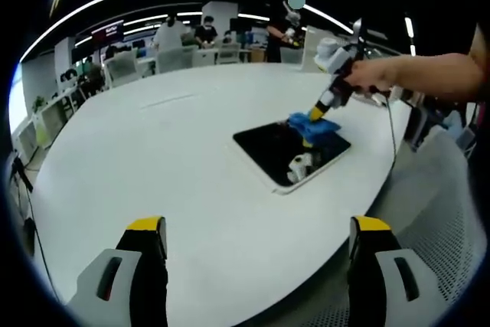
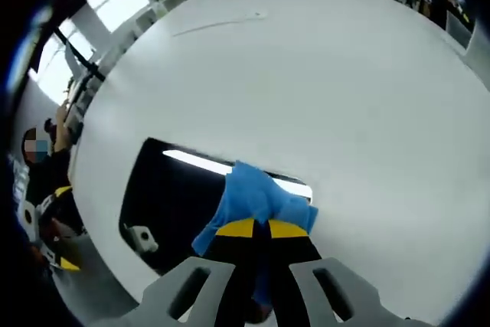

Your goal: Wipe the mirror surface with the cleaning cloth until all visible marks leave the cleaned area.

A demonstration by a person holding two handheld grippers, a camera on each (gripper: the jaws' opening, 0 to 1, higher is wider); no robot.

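Observation:
A dark rectangular mirror (image 1: 279, 152) with a white frame lies flat on the white table (image 1: 168, 128). In the left gripper view my right gripper (image 1: 312, 117), held by a person's hand, presses a blue cleaning cloth (image 1: 315, 123) onto the mirror's far side. The right gripper view looks down on the mirror (image 2: 172, 201), where the blue cloth (image 2: 253, 197) is pinched between my right gripper's (image 2: 260, 229) yellow-tipped jaws. My left gripper (image 1: 256, 227) hovers open over the table's near part, well short of the mirror, with nothing between its jaws.
A person's forearm (image 1: 429, 78) reaches in from the right. The table edge (image 1: 383, 189) curves just past the mirror. Desks, chairs and people (image 1: 184, 36) fill the room's far side. A person (image 2: 46, 181) stands by the table on the left of the right gripper view.

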